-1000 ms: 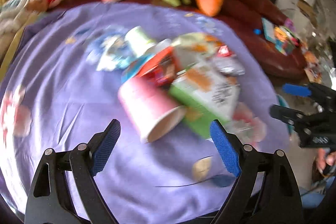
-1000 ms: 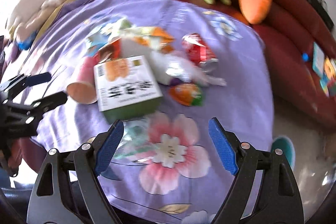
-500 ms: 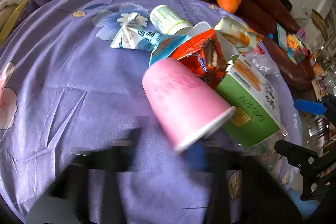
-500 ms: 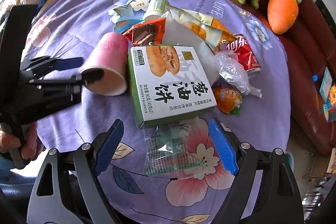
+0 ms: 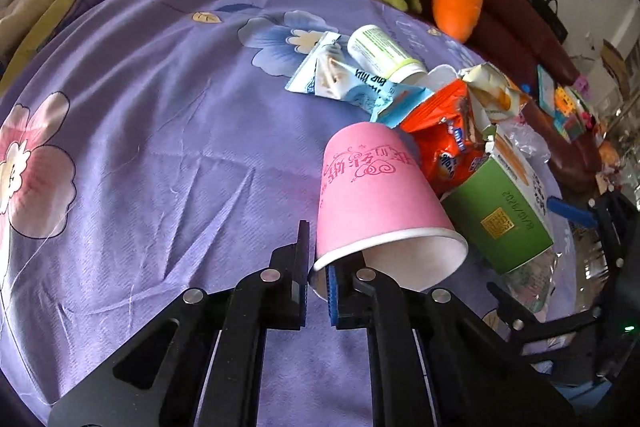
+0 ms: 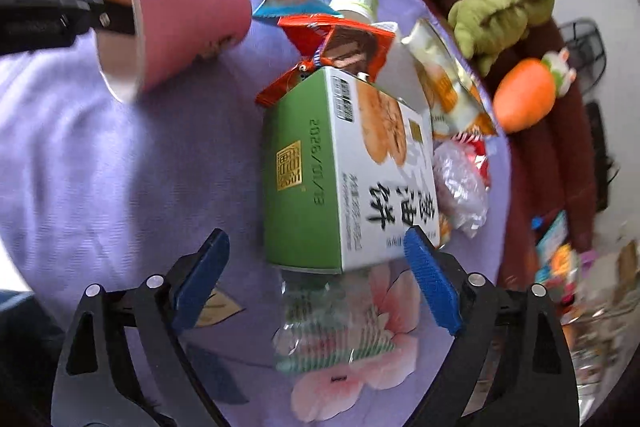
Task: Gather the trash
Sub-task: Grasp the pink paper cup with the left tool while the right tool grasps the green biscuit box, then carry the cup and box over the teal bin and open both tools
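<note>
Left of the left tongs point(image 5: 316, 285) the purple cloth point(image 5: 140, 155) lies bare. Ahead and right, the pink cup point(image 5: 376, 203), orange wrapper point(image 5: 448, 135) and green box point(image 5: 500, 219) crowd together. The green box fills the gap ahead of the spread right tongs point(image 6: 316, 275).

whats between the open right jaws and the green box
A crushed clear plastic bottle lies on the purple cloth between the right gripper and the green box, seen in the right wrist view.

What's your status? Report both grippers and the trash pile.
Left gripper shut on pink paper cup rim. Right gripper open, short of green-and-white biscuit box. Crumpled clear plastic bottle between its fingers.
</note>
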`<state>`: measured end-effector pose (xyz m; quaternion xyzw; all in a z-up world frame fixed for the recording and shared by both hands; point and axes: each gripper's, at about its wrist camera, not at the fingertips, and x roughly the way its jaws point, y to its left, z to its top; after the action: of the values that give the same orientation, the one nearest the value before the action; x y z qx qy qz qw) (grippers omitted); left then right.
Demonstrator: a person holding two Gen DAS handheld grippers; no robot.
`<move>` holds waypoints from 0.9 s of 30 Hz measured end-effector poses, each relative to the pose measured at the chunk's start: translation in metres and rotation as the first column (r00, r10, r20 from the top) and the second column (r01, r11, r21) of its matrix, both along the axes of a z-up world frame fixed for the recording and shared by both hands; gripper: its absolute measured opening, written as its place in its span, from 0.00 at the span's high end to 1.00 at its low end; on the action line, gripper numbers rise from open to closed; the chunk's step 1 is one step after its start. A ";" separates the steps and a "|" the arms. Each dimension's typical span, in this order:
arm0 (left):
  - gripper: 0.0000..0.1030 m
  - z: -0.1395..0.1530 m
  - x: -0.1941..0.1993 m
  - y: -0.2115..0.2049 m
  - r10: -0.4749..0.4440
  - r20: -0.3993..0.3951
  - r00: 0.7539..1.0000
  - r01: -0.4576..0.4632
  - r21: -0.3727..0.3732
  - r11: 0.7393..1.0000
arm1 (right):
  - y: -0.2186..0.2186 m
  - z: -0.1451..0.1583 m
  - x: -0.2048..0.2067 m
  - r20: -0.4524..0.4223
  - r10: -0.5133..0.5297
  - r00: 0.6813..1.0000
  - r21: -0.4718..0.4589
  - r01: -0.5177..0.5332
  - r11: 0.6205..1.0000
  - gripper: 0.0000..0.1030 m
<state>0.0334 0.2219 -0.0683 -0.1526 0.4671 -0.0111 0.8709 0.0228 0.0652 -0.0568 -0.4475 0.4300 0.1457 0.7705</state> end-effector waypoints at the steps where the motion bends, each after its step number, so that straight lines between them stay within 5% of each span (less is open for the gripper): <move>1: 0.90 -0.001 0.000 0.000 0.000 -0.001 1.000 0.000 0.002 1.000 | 0.000 -0.002 0.002 0.014 -0.001 1.000 -0.011 0.001 1.000 0.16; 6: 0.88 -0.005 0.004 -0.004 -0.010 -0.013 1.000 0.010 0.018 1.000 | -0.014 -0.002 0.022 0.039 -0.053 0.998 0.026 0.052 0.998 0.19; 9: 0.86 -0.008 0.007 -0.011 -0.022 -0.023 0.999 0.023 0.030 0.999 | -0.031 0.023 0.034 0.013 -0.094 0.996 0.163 0.090 0.983 0.30; 14: 0.88 -0.004 0.011 -0.024 -0.034 0.000 0.999 0.034 0.047 0.998 | -0.093 0.067 0.071 -0.182 -0.247 0.952 0.447 0.304 0.841 0.37; 21: 0.96 0.017 0.013 -0.054 -0.113 0.031 0.993 0.111 0.059 0.992 | -0.158 0.076 0.088 -0.363 -0.311 0.879 0.591 0.474 0.653 0.39; 27: 0.96 0.043 0.011 -0.071 -0.134 0.068 0.989 0.130 0.063 0.990 | -0.172 0.081 0.083 -0.356 -0.308 0.882 0.618 0.469 0.631 0.39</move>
<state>0.0445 0.1506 -0.0251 -0.0955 0.4448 -0.0606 0.8885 0.1055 -0.1064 0.0246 -0.0061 0.5121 0.1716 0.8416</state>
